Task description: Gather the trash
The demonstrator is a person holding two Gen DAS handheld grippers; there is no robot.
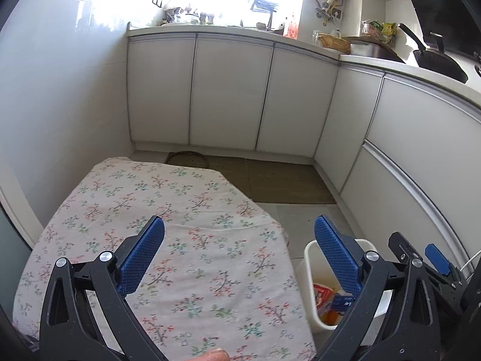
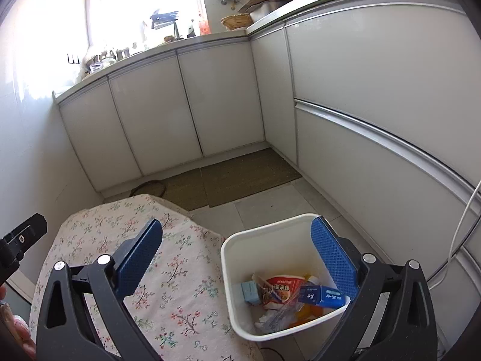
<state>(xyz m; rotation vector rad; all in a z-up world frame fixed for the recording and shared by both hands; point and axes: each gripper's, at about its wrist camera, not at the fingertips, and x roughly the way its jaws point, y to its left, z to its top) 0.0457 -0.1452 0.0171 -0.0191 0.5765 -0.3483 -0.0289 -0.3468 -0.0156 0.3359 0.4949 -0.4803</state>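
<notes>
Where the white bin (image 2: pixel 270 249) is seen from the left wrist camera, most of it is hidden behind a blue finger, and only its rim and a bit of orange and red trash can be made out. From the right wrist camera the bin is seen much better. It stands on the floor, just beside the table with the flowered cloth (image 2: pixel 168 273), on that table's right. Inside the bin a red packet (image 2: pixel 278 288), a blue box (image 2: pixel 323 296), a light blue block (image 2: pixel 249 292) and some clear wrap (image 2: pixel 276 319) are piled up. The words on the packet and box are too small to be read. Something orange is tucked under the blue box, and what it is cannot be told.

The left gripper (image 1: pixel 239 255) is held over the flowered cloth with its 2 blue fingers spread wide apart. Nothing is held between them and nothing is touched. The right gripper (image 2: pixel 236 255) is held over the near edge of the bin, and its 2 fingers are spread just as wide, with nothing pinched. Only a small part of the right gripper is seen at the edge of the left wrist view. A fingertip (image 1: pixel 213 354) is cut off at the bottom of that view.
</notes>
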